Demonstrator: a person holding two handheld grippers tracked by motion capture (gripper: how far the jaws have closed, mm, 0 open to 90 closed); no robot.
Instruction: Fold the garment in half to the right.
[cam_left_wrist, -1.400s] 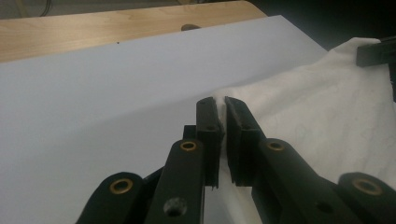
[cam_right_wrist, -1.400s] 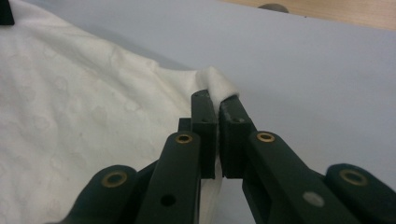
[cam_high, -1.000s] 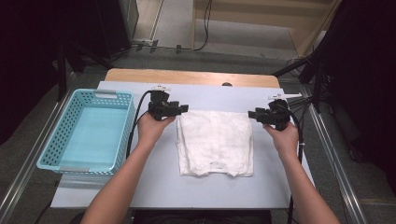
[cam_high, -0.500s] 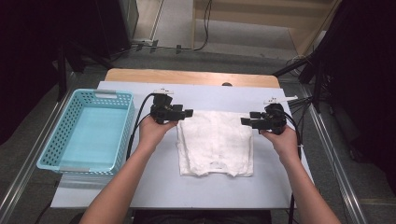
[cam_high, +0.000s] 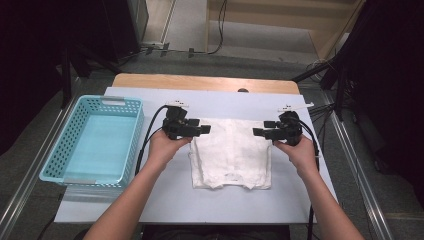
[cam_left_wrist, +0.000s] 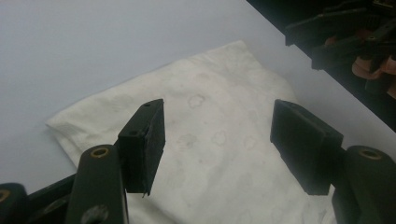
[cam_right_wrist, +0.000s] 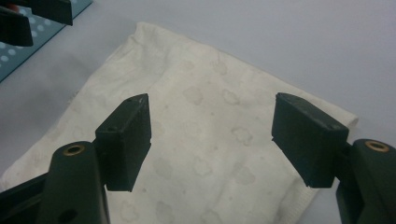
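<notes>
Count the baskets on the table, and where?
1. A light blue basket sits at the table's left edge, left of the folded white cloth. Nothing seems to hide another.

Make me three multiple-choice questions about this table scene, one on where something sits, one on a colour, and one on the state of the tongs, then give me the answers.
1. Where is the basket relative to the folded cloth?
A. To the cloth's left on the table
B. On top of the cloth
C. To the cloth's right

2. What colour is the basket?
A. Red
B. Light blue
C. Black

3. How do the left tongs and right tongs stand?
A. Both clamped on the cloth
B. Both open above the cloth, holding nothing
C. One holding the basket

Answers:
1. A, since the high view shows the basket at the table's left, apart from the cloth in the middle.
2. B, its perforated walls and floor are pale blue.
3. B, each gripper view shows jaws wide apart with the white cloth lying flat beneath; both have just been opening.
</notes>
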